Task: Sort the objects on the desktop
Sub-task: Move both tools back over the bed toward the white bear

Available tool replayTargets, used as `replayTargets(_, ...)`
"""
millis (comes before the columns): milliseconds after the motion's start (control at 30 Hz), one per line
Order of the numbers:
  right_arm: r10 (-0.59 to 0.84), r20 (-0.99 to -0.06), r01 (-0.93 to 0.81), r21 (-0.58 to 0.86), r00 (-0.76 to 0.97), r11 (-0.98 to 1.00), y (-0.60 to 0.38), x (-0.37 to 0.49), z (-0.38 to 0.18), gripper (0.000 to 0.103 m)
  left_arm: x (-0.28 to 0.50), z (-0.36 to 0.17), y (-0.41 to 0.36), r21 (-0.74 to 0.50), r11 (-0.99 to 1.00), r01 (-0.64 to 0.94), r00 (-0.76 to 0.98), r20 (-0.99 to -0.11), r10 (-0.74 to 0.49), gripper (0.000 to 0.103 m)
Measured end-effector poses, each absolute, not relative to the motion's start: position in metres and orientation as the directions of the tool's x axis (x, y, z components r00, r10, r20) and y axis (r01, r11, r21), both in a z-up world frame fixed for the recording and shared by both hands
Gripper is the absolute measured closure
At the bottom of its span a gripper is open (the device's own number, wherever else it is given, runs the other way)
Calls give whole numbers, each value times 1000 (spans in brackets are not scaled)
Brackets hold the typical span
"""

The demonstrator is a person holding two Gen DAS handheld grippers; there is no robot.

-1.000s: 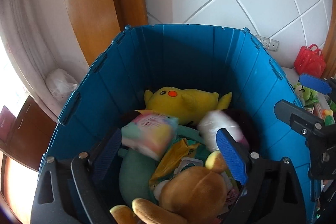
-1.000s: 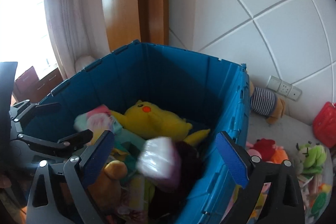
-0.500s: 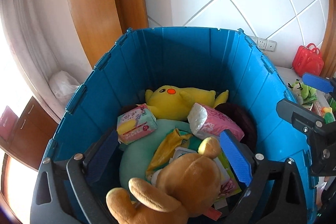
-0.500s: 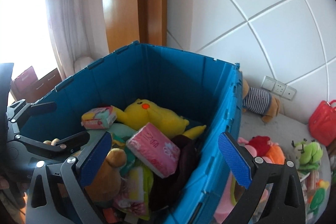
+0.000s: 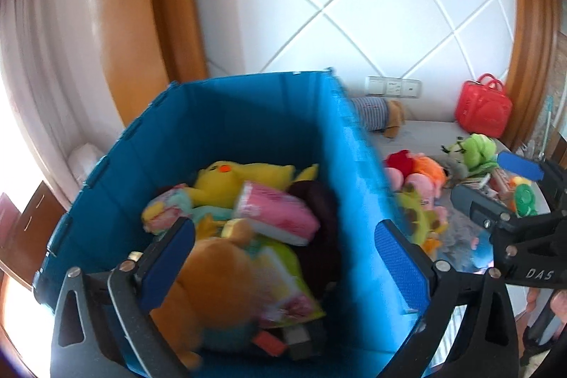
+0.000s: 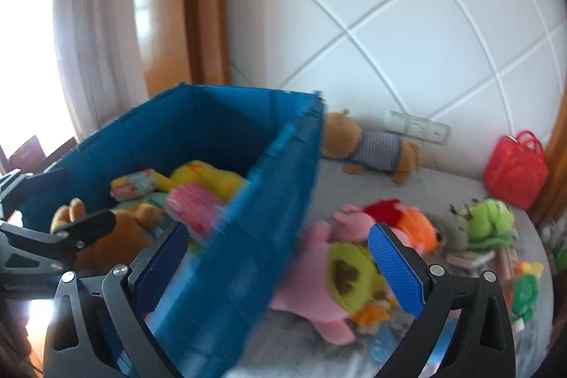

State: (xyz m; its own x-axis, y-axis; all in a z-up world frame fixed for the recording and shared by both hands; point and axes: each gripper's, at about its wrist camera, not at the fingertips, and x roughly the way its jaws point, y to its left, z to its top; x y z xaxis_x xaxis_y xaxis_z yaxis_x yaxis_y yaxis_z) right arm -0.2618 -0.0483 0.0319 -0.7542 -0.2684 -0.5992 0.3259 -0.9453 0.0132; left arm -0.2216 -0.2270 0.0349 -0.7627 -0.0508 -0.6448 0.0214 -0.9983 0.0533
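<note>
Currently: left gripper (image 5: 283, 250) over the near end of the blue crate (image 5: 358, 201), jaws opening wide, nothing pinched between the blue pads (image 5: 402, 266). Right gripper (image 6: 276, 266) straddling the crate's right wall, jaws spread, empty too; 1 pad inside the crate, the other out over the table (image 6: 443, 186).

Inside crate: yellow plush (image 5: 244, 176) at the far end, pink tissue pack (image 5: 276, 213) lying tilted just in front of it, pastel tissue pack (image 5: 164, 211) to its left against the wall, brown plush (image 5: 209, 282) nearest the camera, dark maroon item beside the pink pack. Flat colourful packets under the brown plush, blurred, contents unreadable.

Outside crate, on the table to its right: pink plush with avocado plush (image 6: 349, 271) on top, red-and-orange plush (image 6: 407, 222), green plush (image 6: 485, 222), small green toys at the table's right edge. Bear in striped shirt (image 6: 372, 144) lying at the back by the wall sockets. Red handbag (image 6: 515, 167) in the far right corner. Both views motion-blurred.
</note>
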Motion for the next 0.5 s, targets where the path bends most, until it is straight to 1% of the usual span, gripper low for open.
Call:
replayTargets(267,-207,-623,240,31,-755,-970,69,-225,14,1,-198,35,-121,47,-999,-26,-774,-634,-10,0)
replayTargets(500,-160,-649,188,26,-743,-982,161,-192,-7,1,-177,12,-27,34,-998,-60,-749,-662,23,0)
